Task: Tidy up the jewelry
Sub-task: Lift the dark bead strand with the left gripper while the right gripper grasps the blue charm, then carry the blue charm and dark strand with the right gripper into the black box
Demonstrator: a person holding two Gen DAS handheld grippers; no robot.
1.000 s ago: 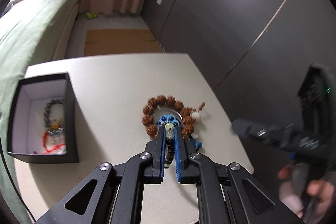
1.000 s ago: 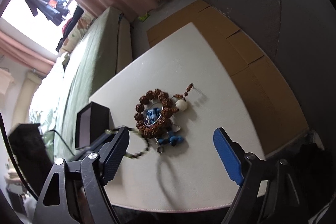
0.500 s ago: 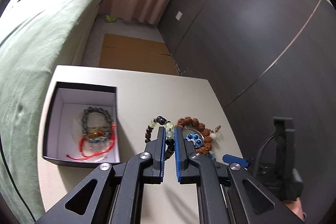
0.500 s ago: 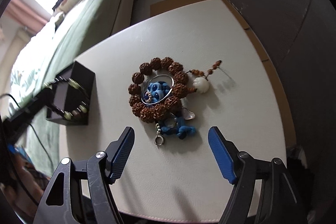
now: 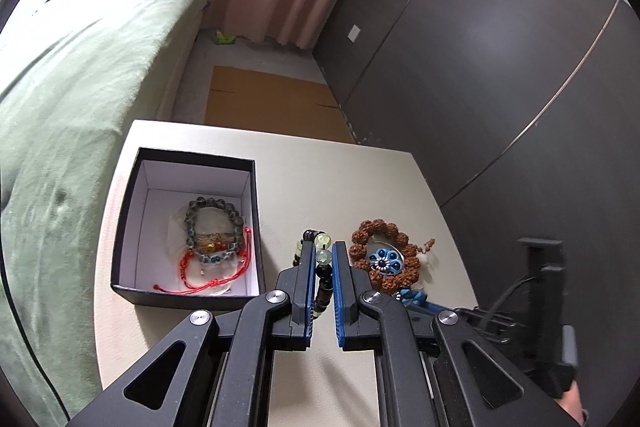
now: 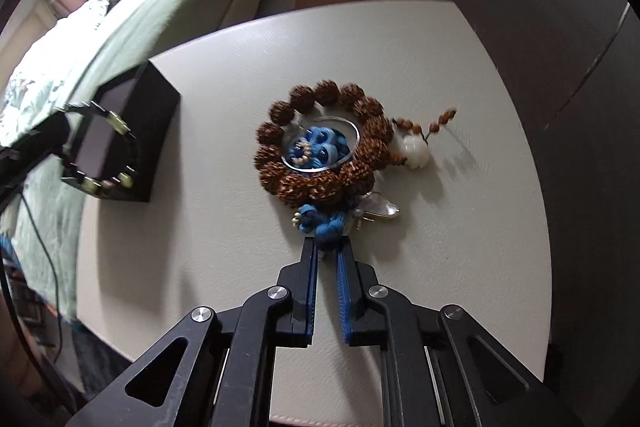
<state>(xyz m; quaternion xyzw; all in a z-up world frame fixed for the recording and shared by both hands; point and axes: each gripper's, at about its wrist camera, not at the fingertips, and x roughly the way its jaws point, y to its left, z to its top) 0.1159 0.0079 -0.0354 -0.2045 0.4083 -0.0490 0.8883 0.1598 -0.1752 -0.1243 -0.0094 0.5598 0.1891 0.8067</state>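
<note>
The left tongs [image 5: 322, 259] are gripping a beaded bracelet [image 5: 322, 255] tight; the right tongs [image 6: 329, 251] are closing on a blue knotted cord [image 6: 326, 225].

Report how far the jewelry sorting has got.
Done: a grey bead bracelet and a red cord bracelet lie in the black box. In hand: the left gripper holds a dark-and-green bead bracelet; the right gripper is closing on the blue knotted cord. Left: the brown seed bracelet on the table.
</note>
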